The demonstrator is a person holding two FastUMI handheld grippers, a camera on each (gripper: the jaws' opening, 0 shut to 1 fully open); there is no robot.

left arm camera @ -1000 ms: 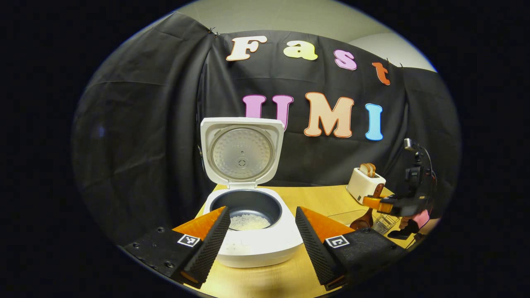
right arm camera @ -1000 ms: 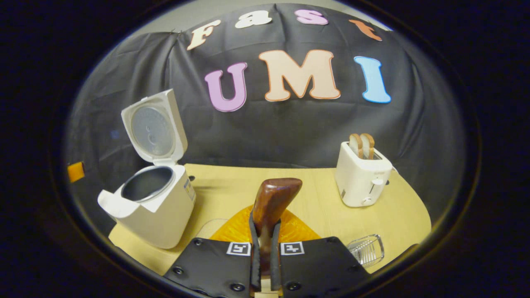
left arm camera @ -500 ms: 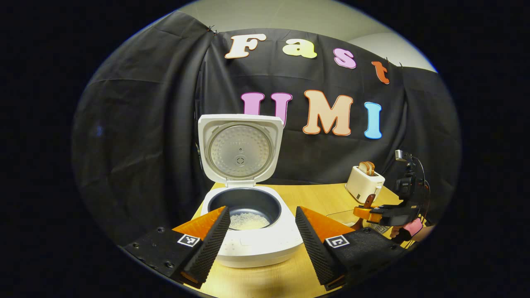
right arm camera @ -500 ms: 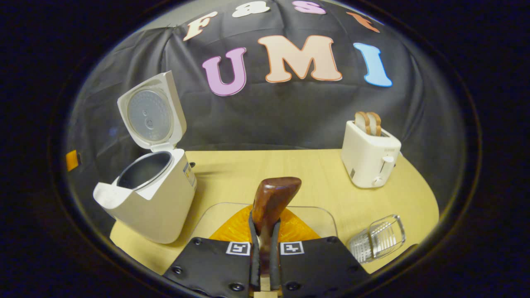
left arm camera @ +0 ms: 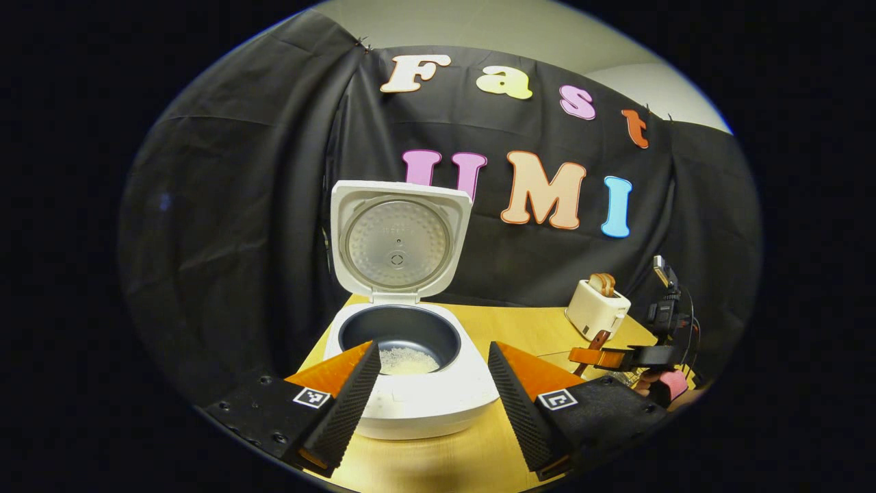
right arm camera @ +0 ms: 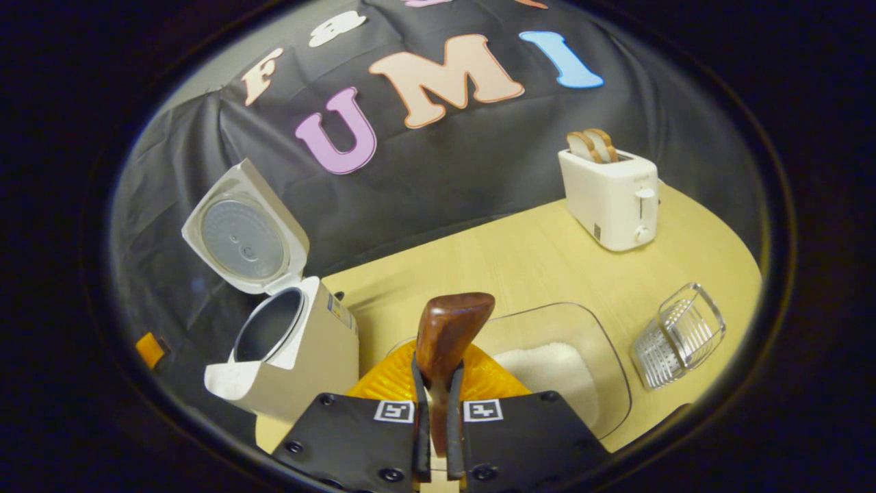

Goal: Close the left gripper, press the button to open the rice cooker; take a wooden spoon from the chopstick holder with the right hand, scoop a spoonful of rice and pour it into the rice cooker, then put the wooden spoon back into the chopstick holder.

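Wooden spoon [right arm camera: 448, 335] stands clamped between the right tool's [right arm camera: 436, 438] closed fingers, above the rice tray [right arm camera: 602, 356].

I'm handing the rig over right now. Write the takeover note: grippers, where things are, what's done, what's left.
Left gripper: open, in front of the rice cooker.
Right gripper: shut on the wooden spoon, above the clear rice tray.
Chopstick holder: on the table, right of the tray.
Done: cooker lid up, some rice lies in the pot, spoon out of the holder.
Left: scoop if another spoonful is needed, pour into the cooker, return the spoon to the holder.
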